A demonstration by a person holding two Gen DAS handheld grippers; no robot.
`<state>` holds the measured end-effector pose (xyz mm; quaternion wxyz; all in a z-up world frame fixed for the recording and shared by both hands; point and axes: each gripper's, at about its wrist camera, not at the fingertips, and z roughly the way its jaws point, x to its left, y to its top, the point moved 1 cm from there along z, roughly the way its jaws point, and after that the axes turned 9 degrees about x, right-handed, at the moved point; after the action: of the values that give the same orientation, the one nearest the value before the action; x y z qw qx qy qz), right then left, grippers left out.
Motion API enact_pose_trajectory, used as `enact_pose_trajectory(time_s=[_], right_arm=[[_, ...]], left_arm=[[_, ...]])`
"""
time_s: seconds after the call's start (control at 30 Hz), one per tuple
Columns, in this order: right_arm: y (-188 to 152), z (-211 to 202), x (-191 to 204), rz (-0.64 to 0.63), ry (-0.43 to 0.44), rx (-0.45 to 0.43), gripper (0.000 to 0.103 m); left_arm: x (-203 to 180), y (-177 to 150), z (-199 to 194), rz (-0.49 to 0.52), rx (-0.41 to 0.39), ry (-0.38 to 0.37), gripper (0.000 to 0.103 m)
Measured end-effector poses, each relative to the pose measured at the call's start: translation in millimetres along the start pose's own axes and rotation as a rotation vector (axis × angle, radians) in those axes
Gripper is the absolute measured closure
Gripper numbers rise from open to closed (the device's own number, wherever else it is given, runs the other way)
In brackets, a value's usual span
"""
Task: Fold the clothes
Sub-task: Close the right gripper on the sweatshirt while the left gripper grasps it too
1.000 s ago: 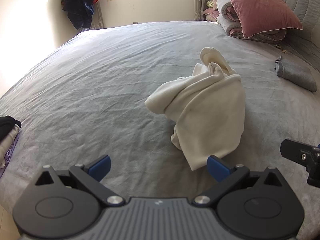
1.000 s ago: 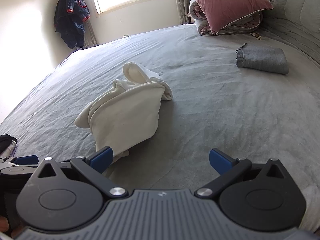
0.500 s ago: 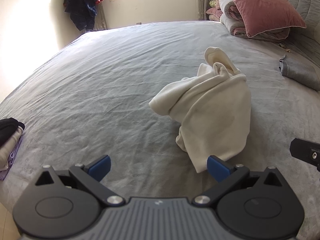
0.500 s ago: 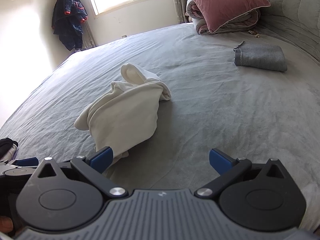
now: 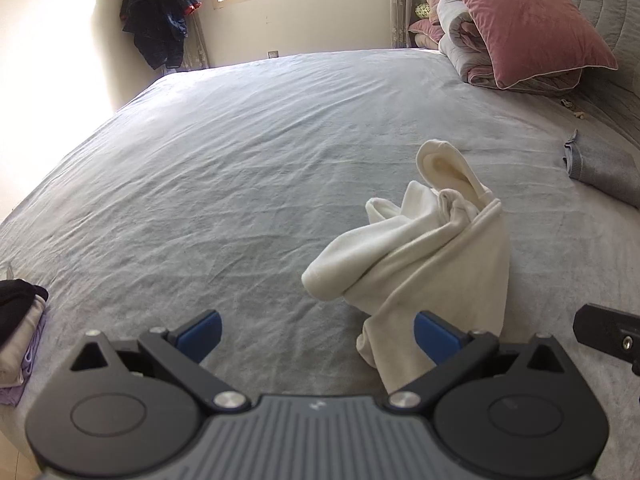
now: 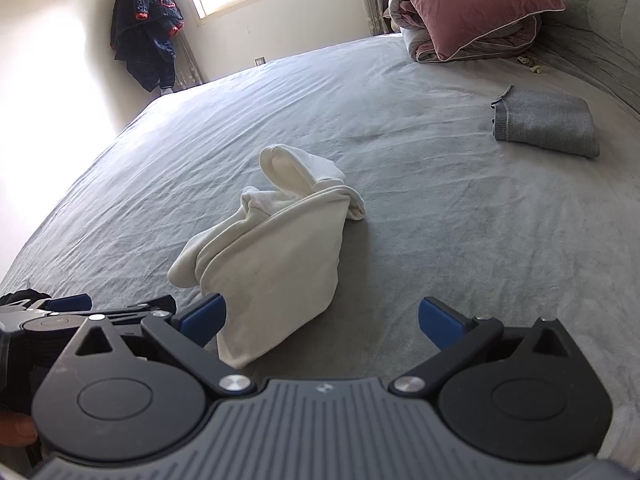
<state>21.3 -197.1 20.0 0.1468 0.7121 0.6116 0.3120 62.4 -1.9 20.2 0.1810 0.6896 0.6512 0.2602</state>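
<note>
A small stack of folded clothes point(image 5: 18, 332) is seen at the left edge of the grey bed point(image 5: 224, 184). The left tool point(image 5: 318, 334) and right tool point(image 6: 322, 320) are both held apart, empty. A crumpled cream garment point(image 6: 276, 256) lies mid-bed; a folded grey garment point(image 6: 546, 124) rests well apart, right.

A wrinkled grey bed point(image 5: 224, 184) carried a crumpled cream garment point(image 5: 432, 256), a folded grey cloth point(image 6: 548, 126), a pink pillow point(image 6: 468, 0) on rolled bedding point(image 5: 460, 44), and stacked clothes point(image 5: 18, 332).
</note>
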Motion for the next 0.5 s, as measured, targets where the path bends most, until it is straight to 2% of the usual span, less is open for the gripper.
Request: enact_pose_trajectory(time_s=[0.23, 0.5], right_arm=[[24.2, 23.6, -5.7, 0.024, 0.019, 0.025, 0.000], [35.7, 51.5, -24.8, 0.055, 0.040, 0.050, 0.000]], left_arm=[[0.7, 19.4, 22.2, -0.047, -0.027, -0.053, 0.000], [-4.9, 24.3, 57.0, -0.069, -0.053, -0.112, 0.000]])
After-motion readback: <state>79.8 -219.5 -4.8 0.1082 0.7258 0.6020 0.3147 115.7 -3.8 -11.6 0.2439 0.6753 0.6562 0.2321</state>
